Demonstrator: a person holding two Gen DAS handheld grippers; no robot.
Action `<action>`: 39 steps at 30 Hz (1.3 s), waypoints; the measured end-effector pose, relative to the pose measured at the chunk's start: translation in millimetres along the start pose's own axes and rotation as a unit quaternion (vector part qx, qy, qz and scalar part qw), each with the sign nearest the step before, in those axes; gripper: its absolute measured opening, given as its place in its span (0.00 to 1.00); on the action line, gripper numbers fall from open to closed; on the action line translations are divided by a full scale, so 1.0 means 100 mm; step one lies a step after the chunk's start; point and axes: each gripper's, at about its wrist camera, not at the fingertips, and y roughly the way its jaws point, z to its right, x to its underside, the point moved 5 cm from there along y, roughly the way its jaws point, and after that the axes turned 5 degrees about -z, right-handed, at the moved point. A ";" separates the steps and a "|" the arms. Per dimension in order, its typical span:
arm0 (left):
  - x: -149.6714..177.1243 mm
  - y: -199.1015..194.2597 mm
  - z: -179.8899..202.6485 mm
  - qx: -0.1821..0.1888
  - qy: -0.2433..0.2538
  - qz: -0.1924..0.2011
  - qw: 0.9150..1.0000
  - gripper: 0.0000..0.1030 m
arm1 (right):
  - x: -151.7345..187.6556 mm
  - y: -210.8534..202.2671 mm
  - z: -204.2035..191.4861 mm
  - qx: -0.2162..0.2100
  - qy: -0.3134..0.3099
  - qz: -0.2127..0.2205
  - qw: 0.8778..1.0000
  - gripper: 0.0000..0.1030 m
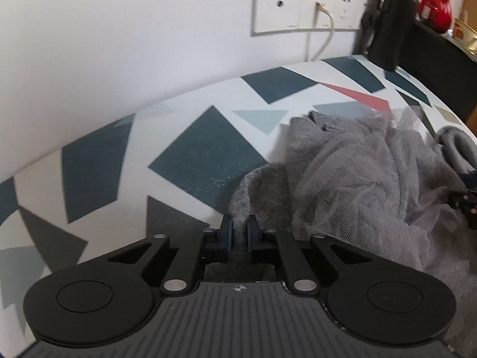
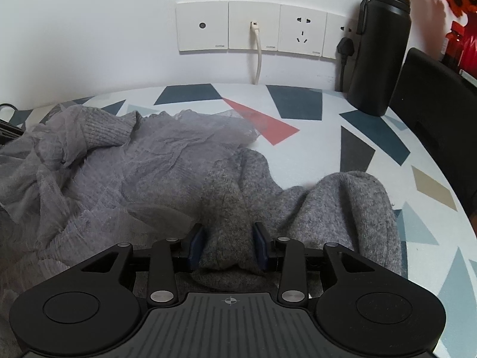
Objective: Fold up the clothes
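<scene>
Nearest the lens, the left gripper (image 1: 238, 232) is pinching a thin ridge of the grey knitted garment with a sheer mesh overlay (image 1: 342, 179), its blue-padded jaws almost together on the knit. Across the heap, the right gripper (image 2: 229, 244) is standing partly open around a thick fold of the same garment (image 2: 149, 173), the wool filling the gap between its pads (image 2: 195, 246). Crumpled cloth is lying on the table covered in a white cloth with dark teal, grey and red geometric shapes (image 2: 313, 149), spreading ahead of both tools. Behind, the row of white wall socket plates (image 2: 253, 26) is showing small grey lettering, seemingly "CATON", with a white cable (image 2: 258, 56) plugged in. Beside them a tall black insulated bottle (image 2: 378, 47) is standing.
</scene>
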 end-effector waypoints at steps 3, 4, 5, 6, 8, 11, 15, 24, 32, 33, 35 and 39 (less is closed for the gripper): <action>0.06 -0.21 -0.15 -0.021 -0.043 0.036 0.998 0.09 | -0.01 0.01 0.00 -0.002 0.000 -0.001 1.000 0.37; 0.09 -0.30 -0.23 -0.032 -0.060 0.051 0.996 0.08 | -0.02 0.02 0.00 -0.005 0.000 -0.002 1.000 0.39; 0.12 -0.39 -0.31 -0.044 -0.078 0.067 0.994 0.08 | -0.02 0.03 0.00 -0.008 -0.001 -0.003 1.000 0.43; 0.17 -0.50 -0.41 -0.059 -0.098 0.081 0.990 0.08 | -0.03 0.04 -0.01 -0.010 -0.003 -0.003 1.000 0.47; 0.33 -0.73 -0.64 -0.098 -0.142 0.104 0.979 0.08 | -0.04 0.05 -0.03 -0.010 -0.010 -0.005 1.000 0.51; 0.64 -1.06 -1.02 -0.166 -0.213 0.125 0.955 0.08 | -0.05 0.08 -0.05 -0.009 -0.012 -0.007 1.000 0.58; 1.11 -1.35 -1.40 -0.225 -0.287 0.118 0.924 0.08 | -0.10 0.13 -0.08 -0.013 -0.011 -0.017 1.000 0.75; 1.45 -1.41 -1.43 -0.248 -0.300 0.075 0.918 0.12 | -0.19 0.21 -0.16 -0.016 -0.016 -0.043 0.999 0.91; 1.07 -1.47 -0.96 -0.246 -0.198 0.112 0.942 0.30 | -0.36 -0.08 0.14 -0.036 0.044 -0.028 0.998 0.80; 1.02 -1.42 -0.91 -0.242 -0.179 0.110 0.947 0.43 | -0.37 -0.12 0.20 -0.034 0.048 -0.023 0.998 0.75; 0.96 -1.31 -0.80 -0.226 -0.138 0.099 0.959 0.52 | -0.38 -0.16 0.34 -0.023 0.058 -0.021 0.998 0.69; 0.96 -1.05 -0.65 -0.185 -0.074 0.061 0.978 0.64 | -0.32 -0.18 0.63 0.007 0.076 -0.033 0.997 0.61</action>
